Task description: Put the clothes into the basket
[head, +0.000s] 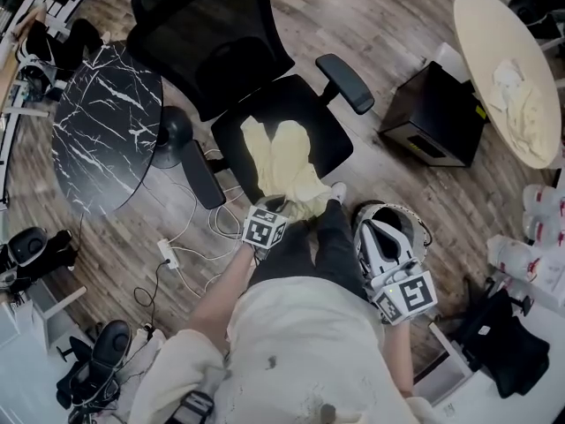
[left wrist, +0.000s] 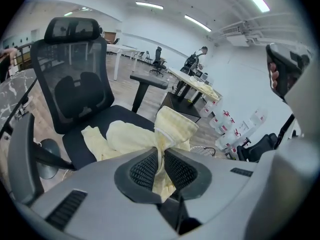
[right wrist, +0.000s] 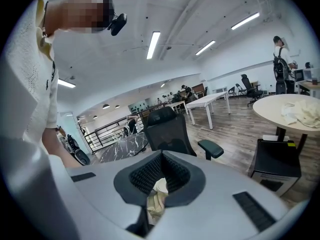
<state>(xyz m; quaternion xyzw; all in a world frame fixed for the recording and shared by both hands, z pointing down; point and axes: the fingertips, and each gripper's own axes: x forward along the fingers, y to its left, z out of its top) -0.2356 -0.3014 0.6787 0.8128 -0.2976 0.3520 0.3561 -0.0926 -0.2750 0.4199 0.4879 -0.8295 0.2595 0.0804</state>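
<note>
A pale yellow garment lies on the seat of a black office chair. My left gripper is shut on the garment's near end, and the cloth rises bunched from between its pads. In the left gripper view the garment trails from the left gripper down to the seat. My right gripper hovers over a wire basket on the floor right of the chair; the same basket shows past the garment. In its own view the right gripper has its pads together, with pale cloth showing low in the gap.
A round black marble-top table stands left of the chair. A beige round table with cloth on it and a black box are at the upper right. Cables and a power strip lie on the wooden floor.
</note>
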